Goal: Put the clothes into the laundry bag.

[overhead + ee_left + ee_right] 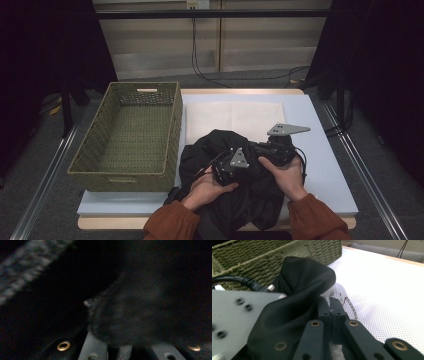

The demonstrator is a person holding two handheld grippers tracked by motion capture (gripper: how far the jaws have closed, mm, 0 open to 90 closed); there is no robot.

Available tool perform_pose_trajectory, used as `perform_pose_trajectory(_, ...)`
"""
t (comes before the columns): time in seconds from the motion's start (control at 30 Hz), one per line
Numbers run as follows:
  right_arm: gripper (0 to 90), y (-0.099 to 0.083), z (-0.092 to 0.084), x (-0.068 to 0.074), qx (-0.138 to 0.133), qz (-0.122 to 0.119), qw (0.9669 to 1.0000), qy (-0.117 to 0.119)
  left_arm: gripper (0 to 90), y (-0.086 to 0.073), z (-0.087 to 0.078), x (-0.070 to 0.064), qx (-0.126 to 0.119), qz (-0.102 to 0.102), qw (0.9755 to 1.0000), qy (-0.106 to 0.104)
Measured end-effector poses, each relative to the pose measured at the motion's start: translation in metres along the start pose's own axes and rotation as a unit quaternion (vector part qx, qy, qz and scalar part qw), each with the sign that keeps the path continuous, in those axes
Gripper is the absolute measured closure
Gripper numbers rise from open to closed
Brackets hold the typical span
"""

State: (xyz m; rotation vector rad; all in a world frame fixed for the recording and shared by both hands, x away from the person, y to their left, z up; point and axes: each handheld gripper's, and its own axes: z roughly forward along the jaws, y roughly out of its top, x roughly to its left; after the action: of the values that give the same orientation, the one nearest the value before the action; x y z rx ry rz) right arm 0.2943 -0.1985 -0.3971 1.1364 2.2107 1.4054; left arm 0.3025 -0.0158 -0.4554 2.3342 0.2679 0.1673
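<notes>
Lying bunched, black garment (235, 172) near-far.

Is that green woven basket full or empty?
Empty. The high view looks straight into the basket and shows its bare woven bottom; the black garment lies bunched on the table beside it.

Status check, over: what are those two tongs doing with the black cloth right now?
Left tongs and right tongs both shut on the black garment, bunched on the white mesh sheet. Green wicker basket alongside, nothing blocking it.
</notes>
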Motion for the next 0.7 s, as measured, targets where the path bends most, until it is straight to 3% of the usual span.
perform_pose_trajectory(0.07,89.3,-0.004,0.001,0.001,-0.002,0.007,1.0,-0.001,83.8,0.0,-0.001,0.003,-0.001,-0.004,1.0,0.001)
perform_pose_trajectory(0.13,89.4,-0.008,0.003,0.0,0.001,0.007,1.0,-0.004,80.1,-0.001,-0.002,0.005,-0.019,-0.022,0.9996,-0.003)
perform_pose_trajectory(0.27,89.3,-0.013,0.007,-0.002,0.005,0.009,0.9999,-0.004,66.5,-0.002,-0.014,0.008,-0.037,-0.033,0.9987,-0.009)
perform_pose_trajectory(0.37,89.2,-0.015,0.009,-0.004,0.006,0.009,0.9999,-0.001,52.5,-0.001,-0.026,0.009,-0.05,-0.031,0.9982,-0.011)
perform_pose_trajectory(0.5,89.2,-0.016,0.01,-0.007,0.005,0.013,0.9999,-0.001,42.1,-0.002,-0.046,0.013,-0.064,-0.034,0.9973,-0.011)
perform_pose_trajectory(0.6,89.2,-0.016,0.009,-0.008,0.004,0.012,0.9999,-0.002,39.1,-0.007,-0.062,0.019,-0.098,-0.056,0.9936,-0.014)
perform_pose_trajectory(0.7,89.1,-0.016,0.01,-0.008,0.005,0.014,0.9999,-0.002,37.7,-0.01,-0.076,0.025,-0.119,-0.07,0.9904,0.008)
